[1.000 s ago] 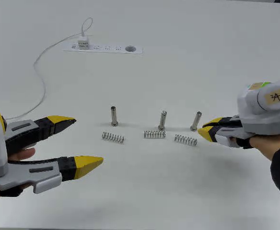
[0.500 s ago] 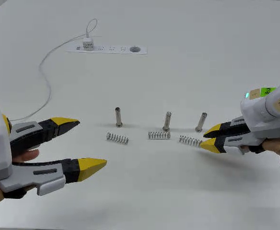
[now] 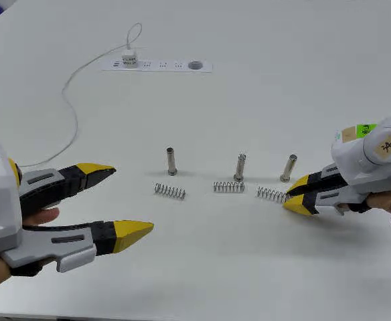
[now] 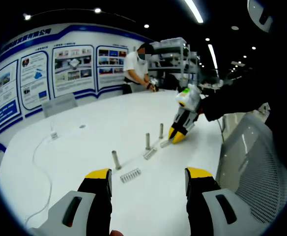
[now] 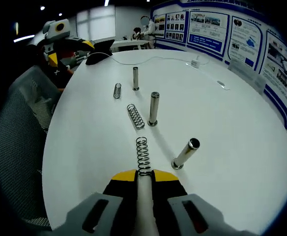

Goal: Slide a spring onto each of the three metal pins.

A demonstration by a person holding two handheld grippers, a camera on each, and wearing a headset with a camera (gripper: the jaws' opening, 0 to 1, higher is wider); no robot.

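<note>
Springs: three, all lying flat near the middle of the table (image 3: 202, 267), none on a pin yet. Each lies just on the near-edge side of its pin: left spring (image 3: 169, 191) by left pin (image 3: 171, 161), middle spring (image 3: 229, 186) by middle pin (image 3: 240, 166), right spring (image 3: 272, 194) by right pin (image 3: 289, 167). All three pins stand upright.

Right gripper (image 3: 293, 194) is low on the table with its tips at the right-edge end of the right spring. Jaws are nearly together. Can't tell whether they actually pinch the last coils or only touch them. Left gripper (image 3: 132, 199) is spread wide and empty, toward the left near corner, well apart from the parts.

Risks as I read them:
- The grip sits on the very end of the spring, so the spring could pivot, droop or flick out on lift.
- If the jaws close off-centre, it probably rolls or skids away across the table.
- The right pin is just beside the tips and looks free-standing. A sideways brush likely topples it.
- Threading onto an unsteadied pin could push it over. The left gripper is too far away to brace it.
</note>
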